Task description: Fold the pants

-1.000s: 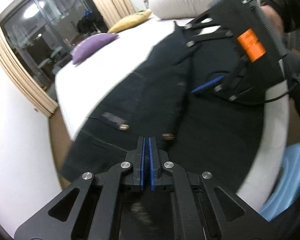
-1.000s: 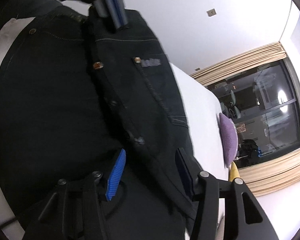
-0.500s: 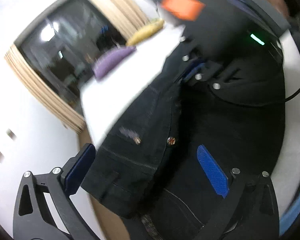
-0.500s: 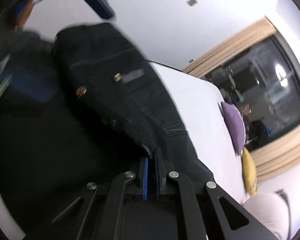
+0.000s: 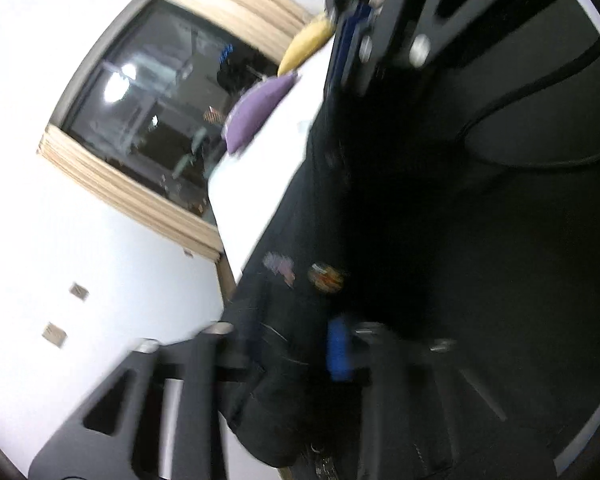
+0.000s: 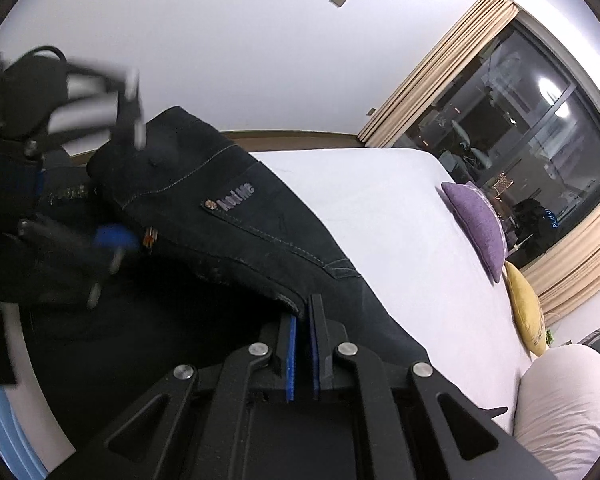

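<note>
Black jeans (image 6: 236, 232) lie on a white bed (image 6: 400, 220), waistband end towards the bed's foot, with a small logo tab and a copper button showing. My right gripper (image 6: 302, 320) is shut on the jeans' folded edge, which it holds raised. My left gripper (image 5: 284, 344) is blurred; its jaws stand apart around the waistband corner (image 5: 276, 320), which bunches between the fingers. The left gripper also shows in the right wrist view (image 6: 112, 184) at the waistband. The right gripper appears in the left wrist view (image 5: 352, 40) at the top.
A purple cushion (image 6: 480, 224), a yellow cushion (image 6: 526, 312) and a white pillow (image 6: 568, 400) lie along the bed's far side. A dark window with beige curtains (image 6: 520, 120) is behind. A blue object (image 6: 4, 432) sits beside the bed.
My right gripper closed on the jeans' edge and lifted it. My left gripper opened, moved in, and now straddles the waistband corner with narrower jaws.
</note>
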`<state>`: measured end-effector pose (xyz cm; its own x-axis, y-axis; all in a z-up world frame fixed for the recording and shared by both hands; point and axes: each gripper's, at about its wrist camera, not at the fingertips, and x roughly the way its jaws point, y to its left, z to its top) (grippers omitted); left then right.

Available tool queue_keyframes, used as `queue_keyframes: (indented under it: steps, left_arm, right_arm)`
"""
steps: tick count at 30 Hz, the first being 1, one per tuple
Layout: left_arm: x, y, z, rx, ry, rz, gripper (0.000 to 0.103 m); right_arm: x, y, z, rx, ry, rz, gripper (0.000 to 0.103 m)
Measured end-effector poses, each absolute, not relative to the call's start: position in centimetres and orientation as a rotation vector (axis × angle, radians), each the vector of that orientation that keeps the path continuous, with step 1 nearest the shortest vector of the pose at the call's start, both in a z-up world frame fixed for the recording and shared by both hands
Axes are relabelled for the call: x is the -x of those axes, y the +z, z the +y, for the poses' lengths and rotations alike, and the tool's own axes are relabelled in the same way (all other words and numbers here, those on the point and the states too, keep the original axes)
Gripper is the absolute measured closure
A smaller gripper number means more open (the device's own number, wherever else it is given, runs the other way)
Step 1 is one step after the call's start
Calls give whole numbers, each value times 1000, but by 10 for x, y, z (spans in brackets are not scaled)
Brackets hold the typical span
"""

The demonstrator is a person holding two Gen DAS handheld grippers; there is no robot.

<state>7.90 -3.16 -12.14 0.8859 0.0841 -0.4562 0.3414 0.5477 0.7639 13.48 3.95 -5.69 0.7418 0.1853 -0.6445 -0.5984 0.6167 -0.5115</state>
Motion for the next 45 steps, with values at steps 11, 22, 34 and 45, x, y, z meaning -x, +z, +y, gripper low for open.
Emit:
queue_keyframes:
  steps: [11, 22, 34, 45]
  left_arm:
    - [-77, -86, -5, -826, -265, 473, 100]
    - [-57, -84, 11, -940, -471, 452, 100]
    - [-32, -135, 17, -1174, -712, 531, 100]
    - [-47, -147, 25, -1234, -752, 541, 100]
  right_arm:
    - [-123, -97, 40, 952, 490, 548, 72]
    - [-95, -96, 33, 1151, 508, 434, 97]
    - [-21, -140, 45, 1479, 671, 459, 98]
    - [-4, -142, 50, 1484, 714, 514, 97]
